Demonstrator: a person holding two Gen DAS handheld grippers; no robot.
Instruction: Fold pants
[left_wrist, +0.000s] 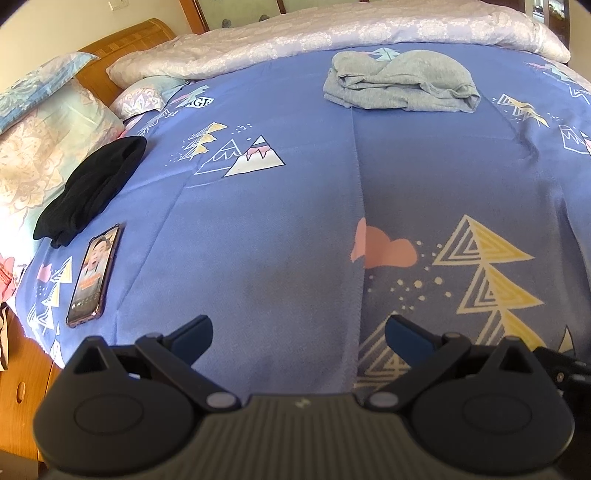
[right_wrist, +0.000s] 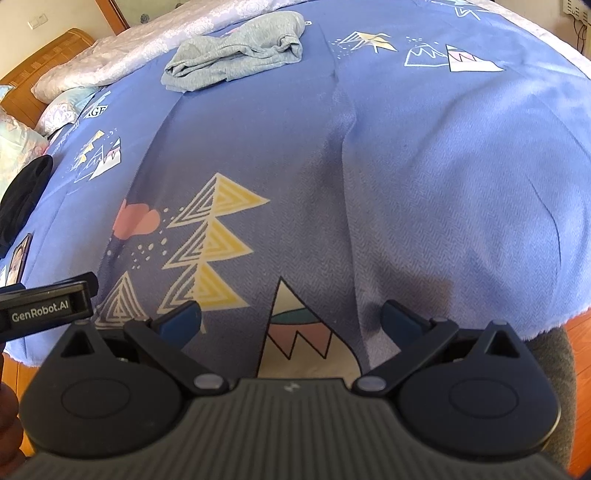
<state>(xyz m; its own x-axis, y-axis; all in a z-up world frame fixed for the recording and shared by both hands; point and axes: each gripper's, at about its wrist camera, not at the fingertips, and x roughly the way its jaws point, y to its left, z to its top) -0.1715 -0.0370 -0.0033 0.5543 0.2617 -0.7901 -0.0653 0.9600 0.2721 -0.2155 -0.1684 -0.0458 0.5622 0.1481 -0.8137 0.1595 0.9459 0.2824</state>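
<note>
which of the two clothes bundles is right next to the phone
The black bundle, lying just beyond the phone by the pillows. The grey bundle sits far across the bed.

Soft grey knit pants (left_wrist: 400, 79) on matt woven bedsheet (left_wrist: 295, 206).

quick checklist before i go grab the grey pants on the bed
1. Left hand-held gripper open and empty: ok.
2. Right hand-held gripper open and empty: ok.
3. Grey pants within view, far across the blue bedsheet: ok.
4. Pants lying flat for folding: not ok, bunched up.
5. Phone and black garment away from the pants: ok.
6. Waistband location: cannot tell.
</note>
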